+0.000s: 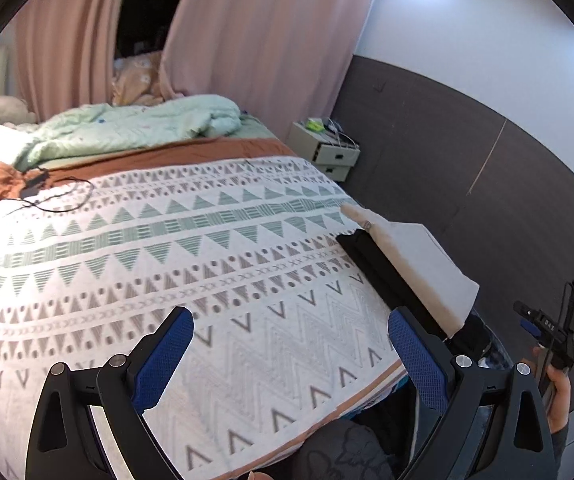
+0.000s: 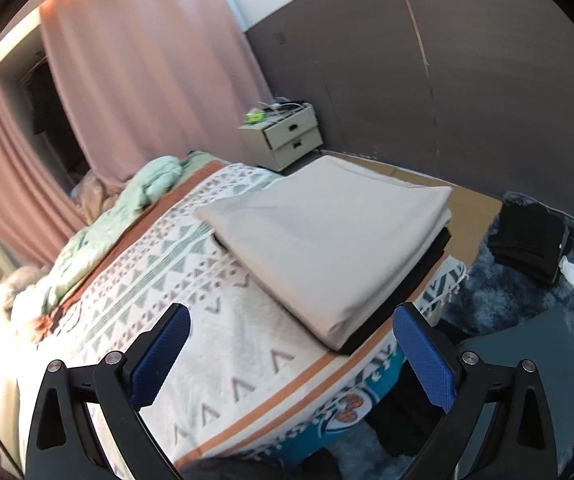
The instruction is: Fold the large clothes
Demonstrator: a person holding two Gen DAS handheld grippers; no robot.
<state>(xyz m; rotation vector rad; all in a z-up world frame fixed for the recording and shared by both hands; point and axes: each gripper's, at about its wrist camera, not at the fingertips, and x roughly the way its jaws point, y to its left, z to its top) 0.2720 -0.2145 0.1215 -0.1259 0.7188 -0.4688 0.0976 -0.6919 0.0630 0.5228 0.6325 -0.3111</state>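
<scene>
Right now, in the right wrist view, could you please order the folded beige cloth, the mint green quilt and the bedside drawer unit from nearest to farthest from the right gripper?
1. Folded beige cloth, just ahead on the bed's right edge.
2. Mint green quilt, farther up the bed, left.
3. Bedside drawer unit, beyond the bed by the wall.

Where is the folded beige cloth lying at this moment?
In the right wrist view the folded beige cloth lies on a folded black garment at the right edge of the patterned bedspread, near the bedside drawers.

The black folded garment (image 2: 399,304) lies mostly hidden under the beige folded cloth (image 2: 327,240); small items atop the nightstand (image 2: 283,136) are too small to tell; the right view is blurred.
</scene>
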